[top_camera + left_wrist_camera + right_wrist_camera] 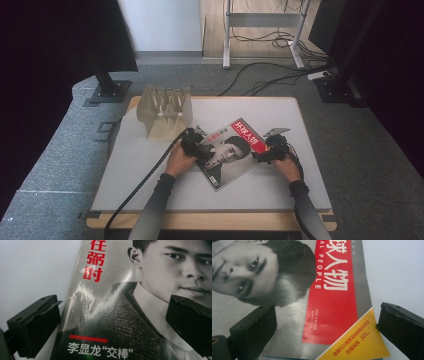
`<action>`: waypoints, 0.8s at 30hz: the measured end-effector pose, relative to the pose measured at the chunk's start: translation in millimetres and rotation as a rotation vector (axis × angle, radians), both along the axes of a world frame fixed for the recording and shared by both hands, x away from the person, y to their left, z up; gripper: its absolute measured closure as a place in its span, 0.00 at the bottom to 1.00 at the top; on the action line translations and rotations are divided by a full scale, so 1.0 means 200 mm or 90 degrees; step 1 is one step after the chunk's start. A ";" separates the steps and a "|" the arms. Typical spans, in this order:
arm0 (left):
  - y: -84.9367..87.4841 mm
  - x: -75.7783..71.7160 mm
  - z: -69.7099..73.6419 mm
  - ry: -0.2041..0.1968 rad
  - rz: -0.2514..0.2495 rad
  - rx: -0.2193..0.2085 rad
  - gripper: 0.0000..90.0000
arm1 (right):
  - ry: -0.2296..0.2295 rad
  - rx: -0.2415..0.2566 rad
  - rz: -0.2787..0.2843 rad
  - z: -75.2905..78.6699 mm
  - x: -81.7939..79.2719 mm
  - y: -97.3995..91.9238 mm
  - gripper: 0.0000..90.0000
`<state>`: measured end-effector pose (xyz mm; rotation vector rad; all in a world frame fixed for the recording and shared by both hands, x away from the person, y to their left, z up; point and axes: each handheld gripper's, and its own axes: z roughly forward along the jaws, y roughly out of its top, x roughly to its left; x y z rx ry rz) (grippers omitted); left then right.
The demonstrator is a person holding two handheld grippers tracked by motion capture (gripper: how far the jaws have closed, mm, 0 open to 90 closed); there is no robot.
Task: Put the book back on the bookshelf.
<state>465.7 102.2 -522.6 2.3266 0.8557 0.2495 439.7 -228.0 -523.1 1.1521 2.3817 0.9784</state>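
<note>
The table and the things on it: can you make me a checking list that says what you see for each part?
Surface: pale grey table on a wooden base, flat, no spills seen.
Job's things: magazine lies flat and closed, turned at an angle, red title band and yellow corner on its cover; its glossy cover is creased near one edge.
Clutter: beige slotted rack stands at the far left of the table.
Grippers: left tool open over the magazine's left edge; right tool open over its yellow corner.
Cables: a black cable trails from the left tool off the near edge; more cables lie on the floor beyond.
Surroundings: grey carpet, black stand bases, a white desk frame behind.
</note>
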 end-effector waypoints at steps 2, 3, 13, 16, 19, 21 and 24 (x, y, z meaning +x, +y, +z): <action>0.00 0.01 0.00 0.005 0.001 -0.006 0.00 | 0.003 -0.002 -0.003 -0.01 0.01 0.00 0.02; 0.01 0.01 -0.01 0.004 0.002 -0.007 0.00 | 0.008 -0.002 -0.002 -0.02 0.01 -0.01 0.01; -0.01 -0.01 -0.01 -0.002 0.005 -0.009 0.00 | 0.020 0.016 -0.001 -0.03 0.02 -0.02 0.02; -0.01 -0.02 -0.01 -0.002 0.007 -0.011 0.00 | 0.020 0.014 0.006 -0.03 0.02 -0.01 0.02; -0.01 -0.04 -0.01 -0.004 0.010 -0.012 0.00 | 0.019 0.013 0.006 -0.03 0.01 -0.01 0.02; 0.00 -0.05 -0.01 -0.005 0.011 -0.014 0.00 | 0.017 0.016 0.005 -0.04 0.00 0.00 0.02; 0.00 -0.07 -0.01 -0.003 0.012 -0.014 0.00 | 0.016 0.016 0.007 -0.04 -0.01 0.00 0.02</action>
